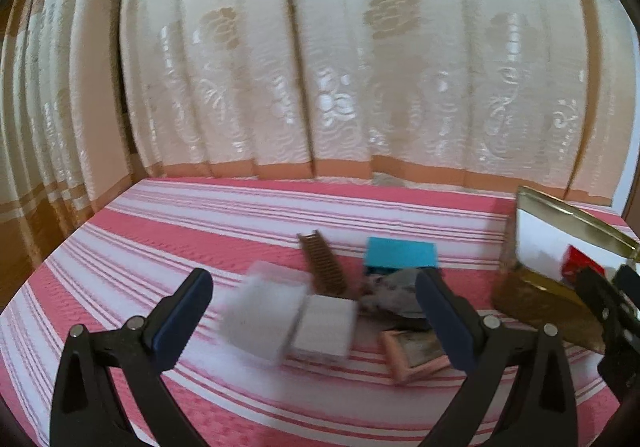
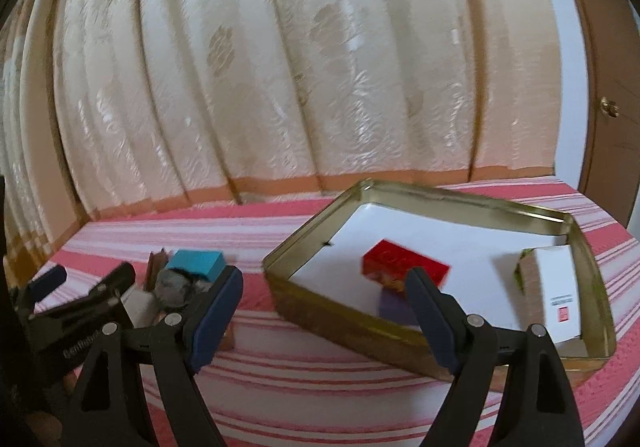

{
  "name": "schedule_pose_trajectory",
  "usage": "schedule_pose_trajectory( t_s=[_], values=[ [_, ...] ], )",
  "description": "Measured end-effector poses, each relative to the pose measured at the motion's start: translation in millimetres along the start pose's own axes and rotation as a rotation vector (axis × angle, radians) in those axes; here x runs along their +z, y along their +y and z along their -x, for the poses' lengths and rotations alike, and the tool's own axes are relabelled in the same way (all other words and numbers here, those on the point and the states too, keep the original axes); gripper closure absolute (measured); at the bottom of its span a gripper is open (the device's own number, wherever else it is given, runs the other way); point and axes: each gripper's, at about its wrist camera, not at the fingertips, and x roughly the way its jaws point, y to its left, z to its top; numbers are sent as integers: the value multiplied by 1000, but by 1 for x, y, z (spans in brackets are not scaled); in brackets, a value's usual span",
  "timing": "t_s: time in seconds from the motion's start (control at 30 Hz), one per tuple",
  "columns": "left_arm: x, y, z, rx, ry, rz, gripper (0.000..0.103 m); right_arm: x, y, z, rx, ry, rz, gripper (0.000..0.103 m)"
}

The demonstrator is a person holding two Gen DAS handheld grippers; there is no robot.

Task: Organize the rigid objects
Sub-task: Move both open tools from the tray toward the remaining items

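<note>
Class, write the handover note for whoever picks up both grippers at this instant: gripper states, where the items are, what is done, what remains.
Left hand-held gripper: open, empty, above the loose pile.
Right hand-held gripper: open, empty, near the tin's front wall.
Done: red box, purple block and white carton lie in the gold tin.
Left: on the striped cloth remain the blue box, brown comb, white cases, grey lump and pink frame.

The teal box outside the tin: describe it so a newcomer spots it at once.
On the pink-striped bedspread, look left of the gold tin tray to the loose pile of small items. The teal box sits at the pile's far edge, beside the brown comb; it is the only bright blue-green block there.
</note>
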Motion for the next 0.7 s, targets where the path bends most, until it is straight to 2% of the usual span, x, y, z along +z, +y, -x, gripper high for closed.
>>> schedule_pose_trajectory(
  t_s=[0.3, 0.5, 0.7],
  values=[
    [2, 50, -19, 101, 41, 49, 1, -7, 32, -24, 90, 147, 56, 18],
    [1, 80, -31, 129, 87, 79, 1, -13, 54, -47, 164, 274, 71, 18],
    [1, 95, -38, 171, 112, 90, 1, -20, 78, -71, 195, 388, 106, 18]
  ],
)
